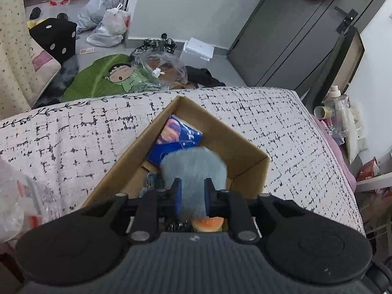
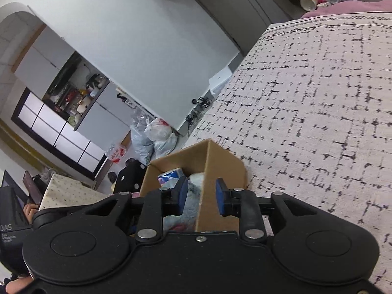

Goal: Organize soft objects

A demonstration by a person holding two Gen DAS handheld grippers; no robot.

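Over open brown cardboard box (image 1: 247,156) on checked bedcover (image 1: 73,142): left gripper (image 1: 192,196) clamps fluffy pale-blue plush toy (image 1: 193,169). Right gripper (image 2: 201,197) parted, empty, straddling box wall. Risk: fur snags on pads at release; right fingers knock box.

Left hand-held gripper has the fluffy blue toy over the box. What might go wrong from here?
1. The fluffy blue toy bulges toward the cardboard box wall; released here, it may catch on the rim.
2. It would land on the blue packet, piling high.
3. The right hand-held gripper straddles the box wall and could nudge the box.
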